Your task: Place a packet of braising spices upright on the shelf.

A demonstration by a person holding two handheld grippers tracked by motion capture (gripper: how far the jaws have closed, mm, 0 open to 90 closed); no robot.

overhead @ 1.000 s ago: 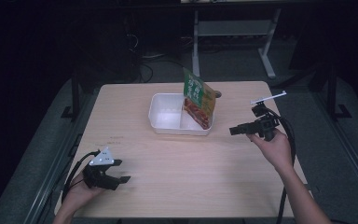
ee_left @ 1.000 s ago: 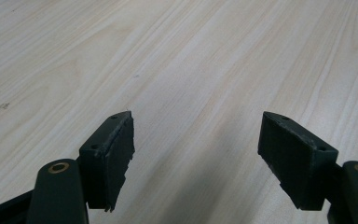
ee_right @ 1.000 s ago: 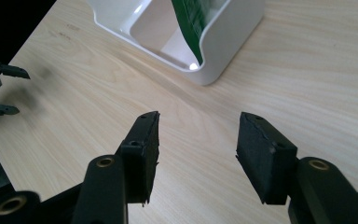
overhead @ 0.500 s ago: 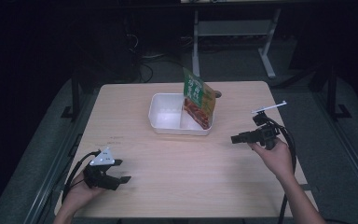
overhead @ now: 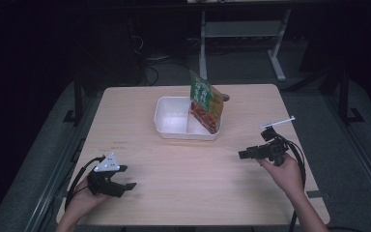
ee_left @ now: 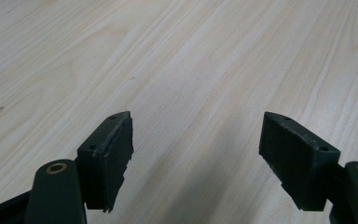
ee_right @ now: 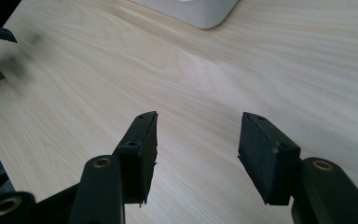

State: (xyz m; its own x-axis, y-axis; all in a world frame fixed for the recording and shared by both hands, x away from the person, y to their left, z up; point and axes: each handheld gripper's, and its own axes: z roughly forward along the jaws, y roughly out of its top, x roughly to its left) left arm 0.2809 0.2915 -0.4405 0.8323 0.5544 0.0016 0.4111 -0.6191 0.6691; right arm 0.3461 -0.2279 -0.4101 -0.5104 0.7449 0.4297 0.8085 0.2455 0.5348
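Half the pouch (overhead: 206, 101) (lower end) behind tray (overhead: 171, 118) wall

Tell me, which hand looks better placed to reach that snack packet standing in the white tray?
Probably the right. Its claw is open, empty and sits nearer the snack packet leaning in the white tray. The left claw, also open, rests at the table's near corner.

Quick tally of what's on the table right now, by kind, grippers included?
White two-compartment tray: 1
Green and red snack packet, standing in the tray's right compartment: 1
Grippers, both open and holding nothing: 2, left gripper, right gripper
Total: 4
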